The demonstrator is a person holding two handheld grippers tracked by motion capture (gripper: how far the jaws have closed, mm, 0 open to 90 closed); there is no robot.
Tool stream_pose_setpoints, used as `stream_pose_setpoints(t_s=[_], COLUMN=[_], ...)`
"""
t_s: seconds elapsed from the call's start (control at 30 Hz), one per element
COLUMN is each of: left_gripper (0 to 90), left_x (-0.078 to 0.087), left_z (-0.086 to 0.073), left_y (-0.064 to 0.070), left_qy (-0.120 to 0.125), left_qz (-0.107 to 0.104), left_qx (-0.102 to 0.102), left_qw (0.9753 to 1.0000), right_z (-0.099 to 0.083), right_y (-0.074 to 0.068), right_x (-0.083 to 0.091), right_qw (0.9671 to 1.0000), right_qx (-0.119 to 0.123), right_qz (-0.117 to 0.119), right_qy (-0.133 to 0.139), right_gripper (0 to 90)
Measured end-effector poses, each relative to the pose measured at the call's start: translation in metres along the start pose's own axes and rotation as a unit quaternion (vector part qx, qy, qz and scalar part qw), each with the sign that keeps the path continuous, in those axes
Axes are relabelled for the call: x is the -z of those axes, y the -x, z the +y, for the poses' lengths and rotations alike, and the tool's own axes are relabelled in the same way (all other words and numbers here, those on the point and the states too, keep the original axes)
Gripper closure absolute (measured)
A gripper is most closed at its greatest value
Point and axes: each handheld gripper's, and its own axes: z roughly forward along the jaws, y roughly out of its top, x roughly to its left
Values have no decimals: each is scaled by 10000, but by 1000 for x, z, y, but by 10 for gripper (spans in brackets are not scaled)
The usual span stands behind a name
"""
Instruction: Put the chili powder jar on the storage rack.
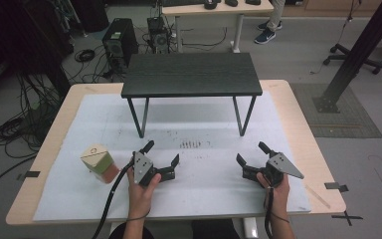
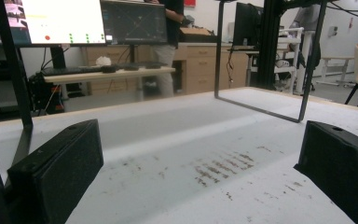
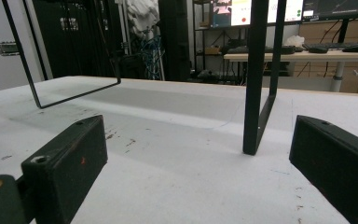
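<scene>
My left gripper point(image 1: 163, 152) rests low on the white mat point(image 1: 199, 189), jaws spread wide with nothing between them. My right gripper point(image 1: 251, 153) sits on the mat at the right, also open and empty. A small carton point(image 1: 99, 163) with a beige top, green side and red-brown base stands on the mat just left of the left gripper. A small black bench point(image 1: 191, 74) stands on thin metal legs at the mat's far side. Looking along the left gripper point(image 2: 200, 163), I see brown stains ahead on the mat. Ahead of the right gripper point(image 3: 198, 158) rises a bench leg point(image 3: 256, 84).
The wooden table point(image 1: 298, 114) edges frame the mat. Brown smudges point(image 1: 190, 145) mark the mat's middle. Beyond the table are computer towers point(image 1: 119, 42), floor cables, a desk point(image 1: 219, 10) with a standing person point(image 1: 273, 20), and a black post point(image 1: 358, 50) at the right.
</scene>
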Motion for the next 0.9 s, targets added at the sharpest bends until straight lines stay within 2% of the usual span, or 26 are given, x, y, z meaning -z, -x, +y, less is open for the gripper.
stream_pose_setpoints(t_s=[0.9], left_gripper=[2], left_x=[0], left_z=[0], left_y=[-1], left_qy=[-38], left_qz=[10], left_qx=[37], left_qw=[10000], right_z=[0], right_y=[0], right_x=[0], right_qw=[10000], right_qx=[3], right_qz=[1], right_qy=[40], right_gripper=[41])
